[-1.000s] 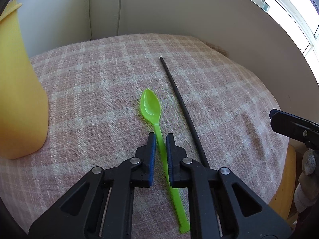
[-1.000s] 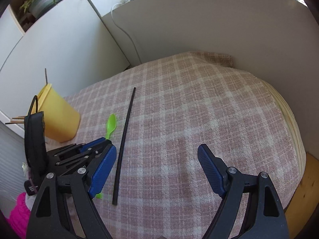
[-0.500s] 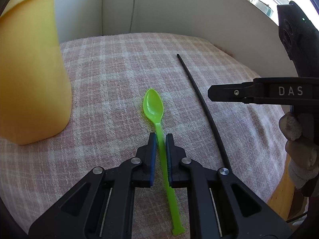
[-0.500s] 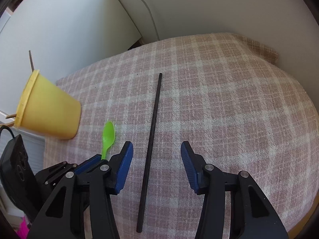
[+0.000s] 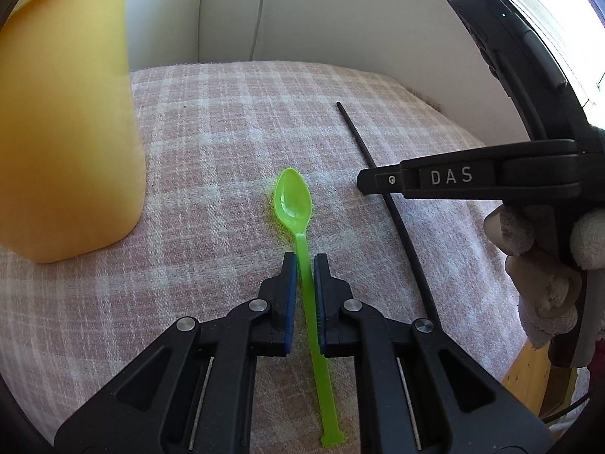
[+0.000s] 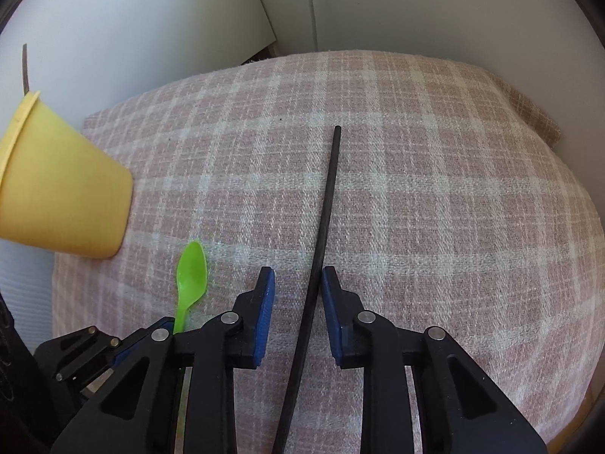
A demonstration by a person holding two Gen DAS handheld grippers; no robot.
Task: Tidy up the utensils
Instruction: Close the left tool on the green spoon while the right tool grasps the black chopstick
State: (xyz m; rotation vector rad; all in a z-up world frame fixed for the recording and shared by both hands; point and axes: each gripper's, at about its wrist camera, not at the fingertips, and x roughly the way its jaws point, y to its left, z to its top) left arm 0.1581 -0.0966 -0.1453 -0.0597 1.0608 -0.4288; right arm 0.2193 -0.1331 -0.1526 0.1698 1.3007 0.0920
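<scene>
Left wrist view: the left gripper [image 5: 301,265] was seen pinching the handle of the green spoon [image 5: 294,201], pads pressed on both sides of it. The spoon was lying on the checked cloth [image 5: 211,121], bowl pointing away, just right of the yellow cup [image 5: 64,121]. A black stick [image 5: 382,193] was recorded right of the spoon, running roughly parallel and apart from it.

Right wrist view: the right gripper [image 6: 297,283] was placed astride the stick [image 6: 327,196]. Its jaws had just been closing, with the stick between them. A clear gap was noted on the left pad's side; on the right the stick was close to the pad or touching, which could not be told. The stick was therefore judged not yet clamped.

Risks judged from here:
- Thin round stick: could roll or pivot out if only one pad bears first.
- Spoon held low on a flexible handle: the bowl could droop or swing when lifted.
- Cup close by: could be knocked by either gripper, since the two were working side by side.
</scene>
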